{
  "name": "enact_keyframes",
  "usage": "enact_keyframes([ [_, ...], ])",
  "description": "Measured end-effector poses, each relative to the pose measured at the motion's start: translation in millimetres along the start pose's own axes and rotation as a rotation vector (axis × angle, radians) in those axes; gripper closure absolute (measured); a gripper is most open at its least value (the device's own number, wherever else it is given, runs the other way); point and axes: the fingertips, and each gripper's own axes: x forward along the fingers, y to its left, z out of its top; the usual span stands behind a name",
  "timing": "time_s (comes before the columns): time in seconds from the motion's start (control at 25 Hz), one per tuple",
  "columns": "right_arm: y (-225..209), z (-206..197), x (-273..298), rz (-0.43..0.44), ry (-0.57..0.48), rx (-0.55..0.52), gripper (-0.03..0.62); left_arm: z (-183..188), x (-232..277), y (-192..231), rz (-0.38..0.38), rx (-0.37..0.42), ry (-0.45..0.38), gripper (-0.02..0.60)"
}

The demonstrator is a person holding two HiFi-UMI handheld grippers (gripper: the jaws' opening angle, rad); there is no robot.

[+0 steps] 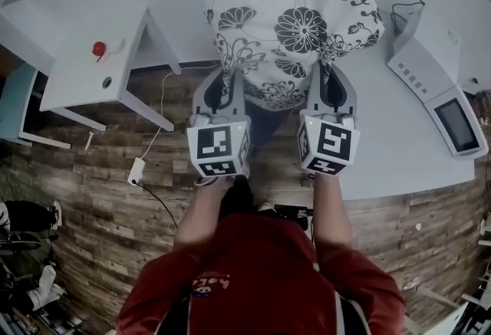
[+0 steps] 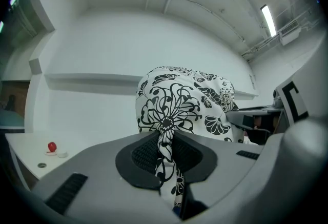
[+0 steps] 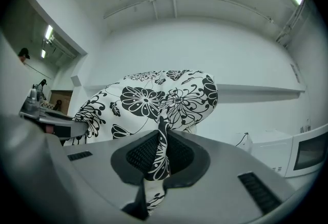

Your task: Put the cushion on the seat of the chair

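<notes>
The cushion (image 1: 291, 19), white with black flowers, is held up in front of me over the edge of a white table (image 1: 399, 157). My left gripper (image 1: 225, 84) is shut on its near left edge, and my right gripper (image 1: 328, 80) is shut on its near right edge. In the left gripper view, cushion fabric (image 2: 174, 110) is pinched between the pads of that gripper (image 2: 165, 151). The right gripper view shows the same with the cushion (image 3: 154, 102) and its gripper (image 3: 160, 154). A dark blue patch (image 1: 265, 125) shows under the cushion; I cannot tell whether it is the chair.
A small white desk (image 1: 92, 65) with a red object (image 1: 99, 48) stands at the left. A microwave-like appliance (image 1: 441, 92) sits on the white table at the right. A cable and adapter (image 1: 136, 171) lie on the wooden floor. Someone's feet (image 1: 31, 215) are at the far left.
</notes>
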Motion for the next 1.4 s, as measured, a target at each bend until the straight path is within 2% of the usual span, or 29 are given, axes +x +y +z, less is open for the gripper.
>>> enact_keyframes([
  [0.28, -1.8, 4.3, -3.9, -0.006, 0.055, -0.004, 0.546, 2.6, -6.1, -3.8, -0.006, -0.022, 0.049, 0.518],
  [0.6, -1.4, 10.5, -12.1, -0.017, 0.163, -0.010, 0.546, 5.9, -17.6, -7.2, -0.018, -0.045, 0.158, 0.518],
  [0.96, 0.5, 13.4, -14.5, 0.019, 0.179, 0.077, 0.546, 25.3, -29.7, -9.0, 0.026, 0.032, 0.200, 0.518],
  [1.4, 0.2, 20.2, -24.0, -0.025, 0.366, 0.061, 0.546, 27.5, -36.4, -12.2, -0.006, -0.059, 0.341, 0.518],
])
